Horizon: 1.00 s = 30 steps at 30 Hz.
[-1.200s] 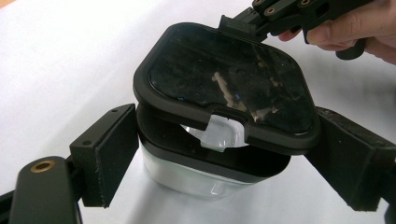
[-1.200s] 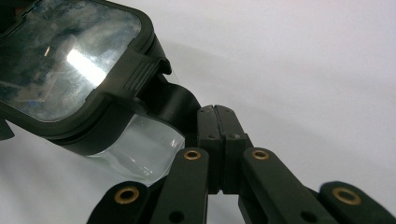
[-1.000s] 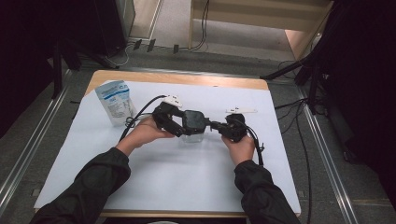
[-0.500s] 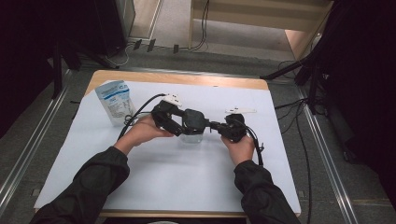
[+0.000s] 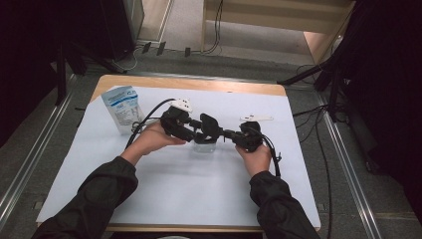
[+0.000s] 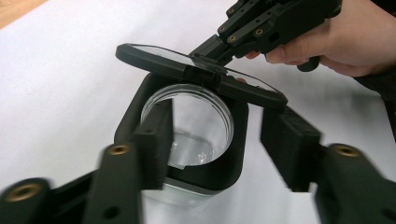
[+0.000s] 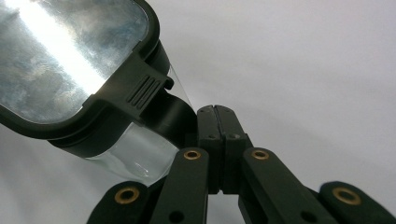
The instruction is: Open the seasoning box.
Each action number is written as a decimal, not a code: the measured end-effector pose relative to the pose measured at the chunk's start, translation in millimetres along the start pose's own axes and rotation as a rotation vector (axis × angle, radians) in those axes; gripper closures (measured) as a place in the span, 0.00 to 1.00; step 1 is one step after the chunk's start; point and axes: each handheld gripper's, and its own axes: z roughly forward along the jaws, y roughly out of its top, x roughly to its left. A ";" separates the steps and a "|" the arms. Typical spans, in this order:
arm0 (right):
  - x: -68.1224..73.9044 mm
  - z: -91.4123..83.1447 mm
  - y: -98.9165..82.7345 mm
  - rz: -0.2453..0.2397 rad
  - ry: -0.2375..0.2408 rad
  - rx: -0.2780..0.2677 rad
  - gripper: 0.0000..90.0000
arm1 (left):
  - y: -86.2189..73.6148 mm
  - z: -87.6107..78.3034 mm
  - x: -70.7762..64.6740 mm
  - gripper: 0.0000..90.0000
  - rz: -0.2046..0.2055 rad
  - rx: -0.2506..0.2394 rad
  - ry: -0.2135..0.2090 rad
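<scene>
A white-covered desk (image 5: 164,189) carries a glass jar (image 6: 187,135) at its middle. The left tool (image 6: 215,154) has just been closing around the jar's black collar, not yet pressing. The right tool (image 7: 215,116), shut, pinches the raised lid (image 6: 196,70).

- A wooden table (image 5: 149,82) carries everything; its bare wood shows along the far edge.
- A white sheet (image 5: 199,189) covers nearly all of the tabletop, right up to the near edge.
- A clear glass jar with a black collar (image 6: 187,140) stands on the sheet near the middle.
- A white-and-blue pouch (image 5: 122,105) sits on the sheet near the far left corner, well apart from the jar.
</scene>
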 end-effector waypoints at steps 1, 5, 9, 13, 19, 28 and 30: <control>0.1 -0.2 0.1 0.001 0.000 0.001 1.00 | -0.2 -0.4 0.1 0.60 0.000 -0.009 -0.010; -0.2 -0.3 0.0 0.003 0.003 -0.001 1.00 | 1.6 -3.0 1.6 0.78 -0.009 -0.027 -0.021; -0.8 -0.7 0.2 0.012 0.006 0.002 1.00 | 6.2 -4.8 -1.7 0.91 0.002 -0.029 -0.023; -1.1 -0.8 -0.4 0.019 0.013 -0.002 1.00 | 13.6 -2.1 -5.8 0.98 0.005 -0.020 -0.030; -0.2 -1.0 -1.5 0.025 0.013 -0.005 1.00 | 27.9 6.7 -10.3 0.99 0.000 0.001 -0.051; 1.2 -1.1 -3.2 0.020 0.026 0.004 1.00 | 45.5 16.3 -9.2 1.00 -0.018 0.048 -0.056; 1.4 -1.3 -3.4 0.021 0.028 0.006 1.00 | 48.0 19.5 -9.7 1.00 -0.015 0.057 -0.051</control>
